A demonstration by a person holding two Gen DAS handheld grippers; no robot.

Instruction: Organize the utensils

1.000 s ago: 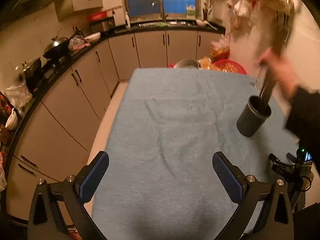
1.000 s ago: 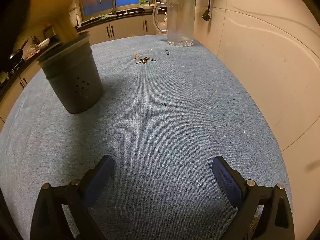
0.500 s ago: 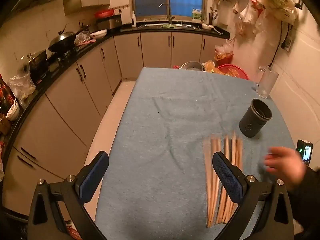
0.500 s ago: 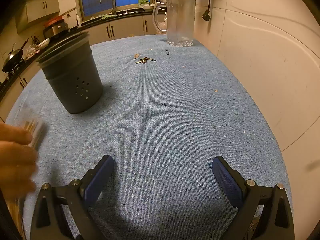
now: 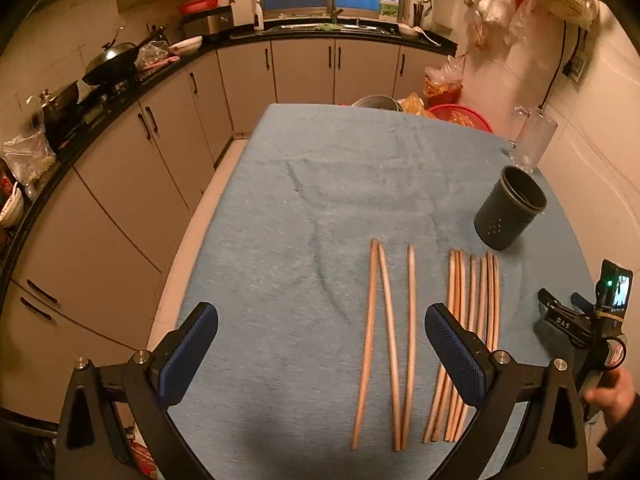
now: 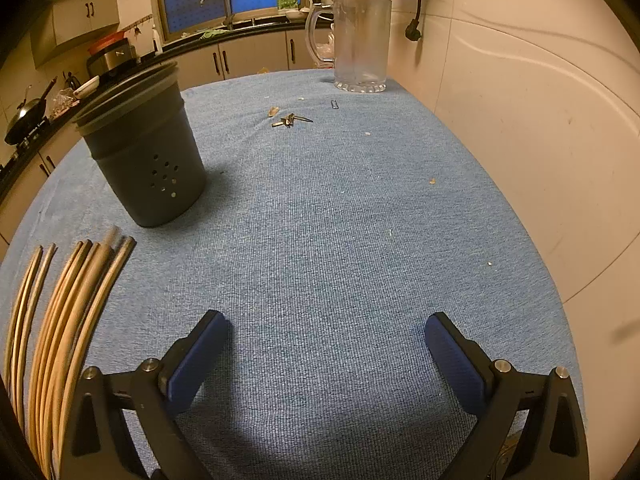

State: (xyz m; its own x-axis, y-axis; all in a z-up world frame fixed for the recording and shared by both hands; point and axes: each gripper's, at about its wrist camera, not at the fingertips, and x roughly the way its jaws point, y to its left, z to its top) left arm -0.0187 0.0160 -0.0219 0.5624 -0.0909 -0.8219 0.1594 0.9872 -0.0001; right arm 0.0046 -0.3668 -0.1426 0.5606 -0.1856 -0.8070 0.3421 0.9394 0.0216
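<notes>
Several wooden chopsticks (image 5: 390, 340) lie lengthwise on the blue cloth-covered table (image 5: 304, 208), three spread apart and a tighter bunch (image 5: 476, 312) to their right. The same bunch of chopsticks (image 6: 76, 304) shows at the left edge of the right wrist view. A dark grey holder (image 5: 510, 214) with small holes stands upright and empty beyond them, and this holder (image 6: 144, 152) is at the left in the right wrist view. My left gripper (image 5: 320, 344) is open above the near table, just left of the chopsticks. My right gripper (image 6: 324, 356) is open over bare cloth.
A clear glass mug (image 6: 358, 42) stands at the far right corner near the wall. Small scraps and a clip (image 6: 290, 119) lie on the cloth before it. Kitchen cabinets (image 5: 132, 168) run along the left. A hand holds the other gripper's handle (image 5: 588, 328) at right.
A hand took the chopsticks out of the holder, laid them on the cloth and then withdrew. The left wrist view has tilted slightly; the right gripper has not moved.
</notes>
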